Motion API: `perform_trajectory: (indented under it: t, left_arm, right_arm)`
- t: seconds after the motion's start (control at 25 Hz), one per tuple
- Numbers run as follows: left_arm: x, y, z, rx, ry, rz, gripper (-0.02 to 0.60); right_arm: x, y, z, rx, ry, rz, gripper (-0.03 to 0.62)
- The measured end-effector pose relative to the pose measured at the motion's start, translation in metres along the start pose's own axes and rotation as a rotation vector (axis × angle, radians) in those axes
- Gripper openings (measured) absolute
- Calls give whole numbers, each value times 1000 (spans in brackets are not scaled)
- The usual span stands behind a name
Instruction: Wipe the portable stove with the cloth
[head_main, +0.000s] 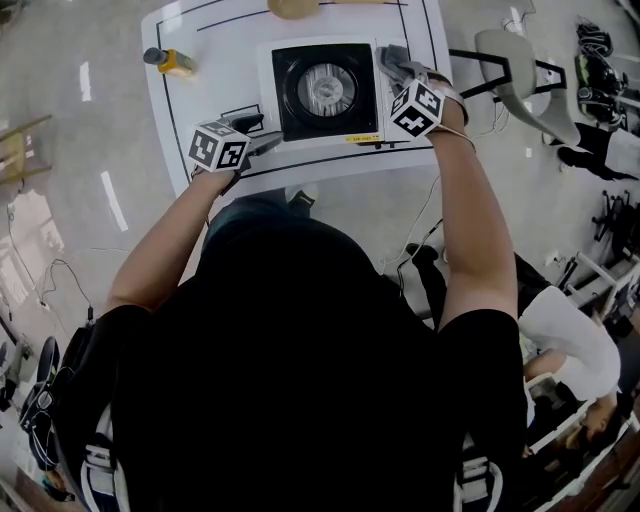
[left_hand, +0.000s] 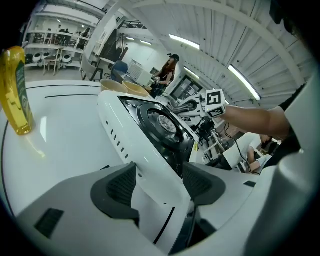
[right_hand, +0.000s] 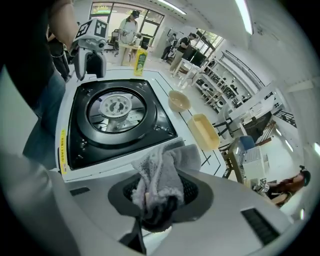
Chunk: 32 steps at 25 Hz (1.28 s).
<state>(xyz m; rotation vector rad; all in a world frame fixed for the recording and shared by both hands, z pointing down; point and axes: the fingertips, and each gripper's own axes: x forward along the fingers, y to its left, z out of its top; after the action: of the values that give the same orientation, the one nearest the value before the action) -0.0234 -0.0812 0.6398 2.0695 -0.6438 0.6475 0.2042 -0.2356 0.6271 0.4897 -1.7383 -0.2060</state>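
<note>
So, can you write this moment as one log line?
left tool: grips stove corner | right tool: grips cloth | cloth: by stove's right edge

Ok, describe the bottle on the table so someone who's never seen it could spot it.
Start at the white table with the portable stove at its middle. Left of the stove, standing alone near the far corner, is the bottle: upright, translucent yellow, unlike the squat tan bowl.

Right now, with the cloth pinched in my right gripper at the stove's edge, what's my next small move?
Probably slide the cloth inward across the black top of the portable stove. The right gripper is shut on it at the white rim, short of the black surface, and the left gripper clamps the stove's near-left corner, steadying it.
</note>
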Motion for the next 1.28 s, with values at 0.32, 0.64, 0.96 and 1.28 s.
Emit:
perform_trajectory:
  t: [0.32,0.64,0.96,1.28]
  left_arm:
    - [-5,-10,-9,31,4,11,296]
    - [-8,-19,-17,43,-5,22,296]
    - [-10,-26,-21,82,20,51,296]
    - [-8,-31,-26,80,26,37,296]
  right_arm:
    - [-28,52,-17,58,25,130,115]
    - [-53,101,-35,129,40,180,114]
    - [-73,138,-48,196,45,201,114]
    - [-94,131,-39,400,-33,190,112]
